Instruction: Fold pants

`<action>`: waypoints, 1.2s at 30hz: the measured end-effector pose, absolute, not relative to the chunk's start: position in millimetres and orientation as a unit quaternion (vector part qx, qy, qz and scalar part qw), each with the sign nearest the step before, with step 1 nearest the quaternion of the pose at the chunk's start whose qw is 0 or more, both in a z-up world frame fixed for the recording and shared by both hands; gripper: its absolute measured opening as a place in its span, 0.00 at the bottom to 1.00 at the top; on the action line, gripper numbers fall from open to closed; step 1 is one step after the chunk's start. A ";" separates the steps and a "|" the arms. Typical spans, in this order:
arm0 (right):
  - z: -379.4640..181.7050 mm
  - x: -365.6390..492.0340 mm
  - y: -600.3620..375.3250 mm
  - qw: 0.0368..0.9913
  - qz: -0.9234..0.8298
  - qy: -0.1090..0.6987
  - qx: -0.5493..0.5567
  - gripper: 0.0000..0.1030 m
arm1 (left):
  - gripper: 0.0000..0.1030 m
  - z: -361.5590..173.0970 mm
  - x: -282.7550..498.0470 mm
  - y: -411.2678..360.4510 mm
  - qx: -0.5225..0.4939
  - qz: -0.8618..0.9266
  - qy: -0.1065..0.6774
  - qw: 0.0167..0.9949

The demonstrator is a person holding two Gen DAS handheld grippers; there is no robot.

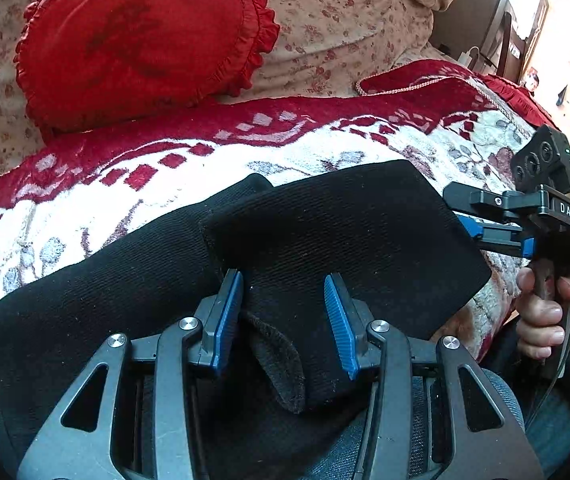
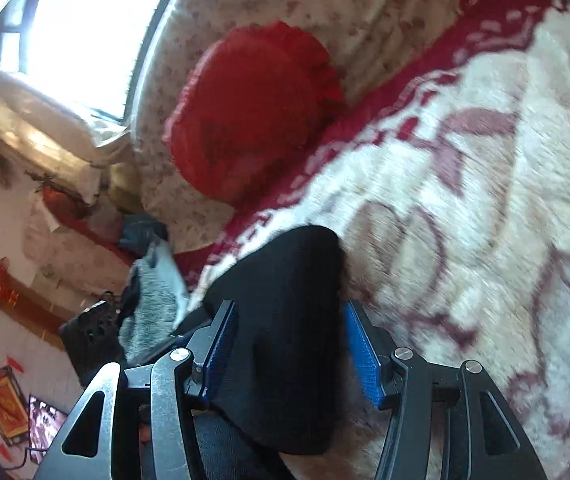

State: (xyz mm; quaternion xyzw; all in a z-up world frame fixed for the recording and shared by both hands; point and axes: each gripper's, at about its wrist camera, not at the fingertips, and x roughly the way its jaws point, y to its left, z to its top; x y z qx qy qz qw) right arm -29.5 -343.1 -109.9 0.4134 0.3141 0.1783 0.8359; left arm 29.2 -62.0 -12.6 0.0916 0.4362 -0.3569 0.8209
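A: Pants, black, are seen spread over the patterned blanket, one end folded back on itself. A red pillow is propped behind them.

B: How is the left gripper held?

A: It is tilted downward over the pants, jaws partly open, a fold of black cloth lying between the blue pads; no pressing is seen.

B: And the right gripper?

A: It is carried nearly level by a hand wrapped round its grip, jaws wide. Cloth lies between them, seemingly loose, though that view is blurred.
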 end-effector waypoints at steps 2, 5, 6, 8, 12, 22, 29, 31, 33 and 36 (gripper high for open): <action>-112.4 -21.4 -338.4 0.836 0.191 0.315 0.406 0.57 | 0.42 -14.3 32.2 -60.8 0.086 -0.358 0.439 0.820; -109.9 -19.7 -328.4 0.844 0.226 0.310 0.375 0.60 | 0.42 -21.4 35.0 -61.3 0.075 -0.359 0.444 0.818; -108.7 -18.8 -325.3 0.841 0.243 0.313 0.368 0.60 | 0.42 -22.5 35.5 -59.6 0.068 -0.361 0.445 0.817; -107.9 -19.4 -320.9 0.838 0.259 0.317 0.361 0.57 | 0.43 -24.3 36.8 -56.1 0.056 -0.361 0.447 0.816; -121.6 -13.2 -323.3 0.844 0.217 0.349 0.344 0.35 | 0.48 -29.5 42.0 -49.5 0.027 -0.364 0.462 0.808; -115.2 -12.8 -313.9 0.856 0.183 0.364 0.318 0.31 | 0.48 -7.8 13.8 -6.8 0.006 -0.329 0.430 0.841; -113.1 -11.1 -309.1 0.865 0.166 0.371 0.294 0.31 | 0.49 -24.2 -31.8 146.0 -0.166 -0.187 0.430 0.868; -113.6 -11.5 -311.1 0.864 0.164 0.370 0.300 0.31 | 0.51 -35.9 -36.7 178.2 -0.221 -0.143 0.432 0.862; -113.7 -12.8 -311.8 0.865 0.162 0.368 0.299 0.30 | 0.51 -48.5 -30.5 198.9 -0.270 -0.120 0.439 0.849; -113.7 -11.6 -310.1 0.866 0.161 0.366 0.301 0.30 | 0.51 -70.2 -14.1 212.0 -0.340 -0.115 0.463 0.811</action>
